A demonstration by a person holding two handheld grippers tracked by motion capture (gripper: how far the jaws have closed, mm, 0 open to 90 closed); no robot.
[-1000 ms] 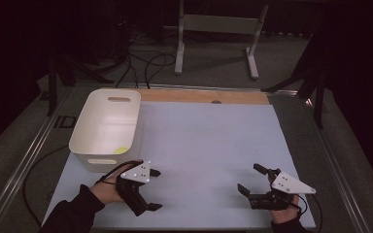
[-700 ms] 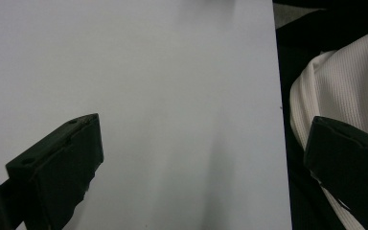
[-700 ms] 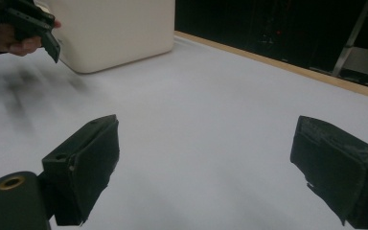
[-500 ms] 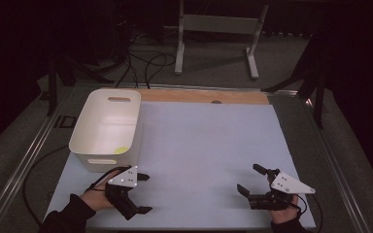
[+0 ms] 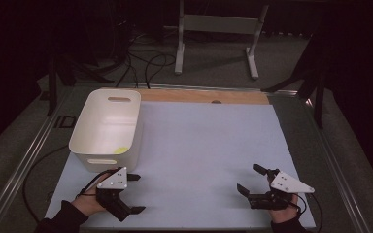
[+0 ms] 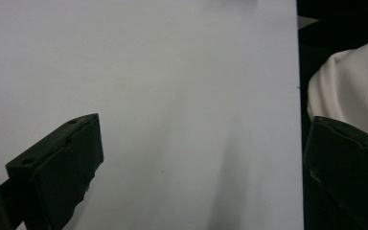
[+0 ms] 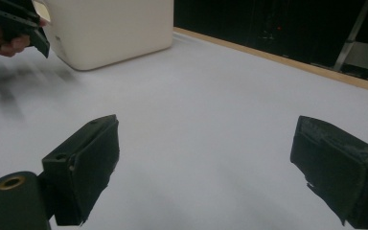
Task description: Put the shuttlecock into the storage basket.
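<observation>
White bin (image 5: 108, 127) just beyond left gripper (image 5: 135, 193); both grippers, right gripper (image 5: 251, 179) included, wide open, empty; yellow item (image 5: 121, 150) inside, perhaps.

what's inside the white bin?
In the high view, the white plastic bin with handle slots holds one small yellow object on its floor near the front wall. That near wall hides the floor strip right behind it; the rest looks bare.

L tongs (image 5: 135, 193) & R tongs (image 5: 252, 179) agape, seemingly empty
</observation>
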